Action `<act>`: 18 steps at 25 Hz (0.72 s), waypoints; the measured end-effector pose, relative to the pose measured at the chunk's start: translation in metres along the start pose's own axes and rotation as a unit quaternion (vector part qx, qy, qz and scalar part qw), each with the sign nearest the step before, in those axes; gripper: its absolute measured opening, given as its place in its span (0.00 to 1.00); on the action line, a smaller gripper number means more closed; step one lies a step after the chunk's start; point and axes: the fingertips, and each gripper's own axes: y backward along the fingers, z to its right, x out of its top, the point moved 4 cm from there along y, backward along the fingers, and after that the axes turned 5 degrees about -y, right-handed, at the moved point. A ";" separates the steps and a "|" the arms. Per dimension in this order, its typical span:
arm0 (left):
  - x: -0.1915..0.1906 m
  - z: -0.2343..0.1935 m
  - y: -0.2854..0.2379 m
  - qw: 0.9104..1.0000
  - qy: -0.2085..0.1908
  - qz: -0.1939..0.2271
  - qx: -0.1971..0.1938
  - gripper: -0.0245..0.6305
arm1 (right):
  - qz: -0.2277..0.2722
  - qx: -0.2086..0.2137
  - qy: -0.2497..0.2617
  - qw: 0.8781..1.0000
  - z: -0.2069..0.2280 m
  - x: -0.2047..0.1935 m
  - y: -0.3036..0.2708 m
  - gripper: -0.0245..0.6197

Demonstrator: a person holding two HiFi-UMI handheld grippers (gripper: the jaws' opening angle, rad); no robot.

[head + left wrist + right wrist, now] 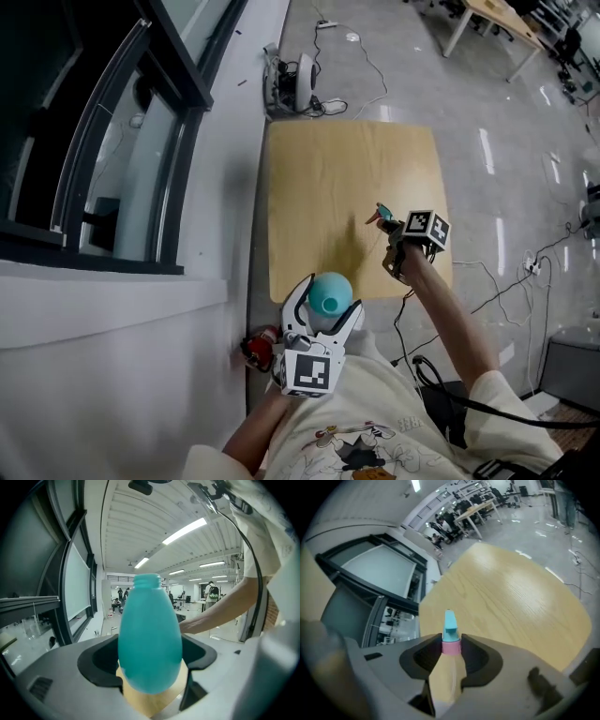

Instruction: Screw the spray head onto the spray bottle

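Observation:
A teal egg-shaped spray bottle [330,292] with an open neck sits between the jaws of my left gripper [323,317], near the table's front edge. In the left gripper view the bottle [150,639] fills the gap and both pads press on its sides. My right gripper [387,223] hovers over the right part of the wooden table [328,178], shut on the spray head [382,214]. In the right gripper view the spray head [450,629] shows a teal nozzle above a pink collar, which the pads clamp. The two parts are well apart.
A dark window frame [141,141] and a white wall ledge run along the left. A white device with cables [292,82] lies on the floor beyond the table. More cables [525,272] trail at the right. A red object [261,349] sits by the wall.

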 end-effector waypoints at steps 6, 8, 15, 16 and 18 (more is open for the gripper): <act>0.026 -0.004 -0.012 0.999 -0.001 0.031 -0.037 0.64 | 0.071 0.169 0.117 0.976 -0.112 0.001 0.104 0.24; 0.036 0.000 -0.021 0.997 -0.001 0.031 -0.066 0.64 | 0.099 0.212 0.161 0.959 -0.141 0.004 0.140 0.24; 0.055 0.002 -0.038 0.996 -0.020 0.015 -0.090 0.64 | 0.156 0.258 0.256 0.918 -0.175 0.003 0.208 0.24; 0.054 0.001 -0.040 0.996 -0.024 0.005 -0.090 0.64 | 0.159 0.263 0.263 0.914 -0.179 0.002 0.212 0.24; 0.050 -0.001 -0.045 0.995 -0.036 -0.030 -0.090 0.64 | 0.167 0.274 0.277 0.906 -0.186 0.001 0.220 0.24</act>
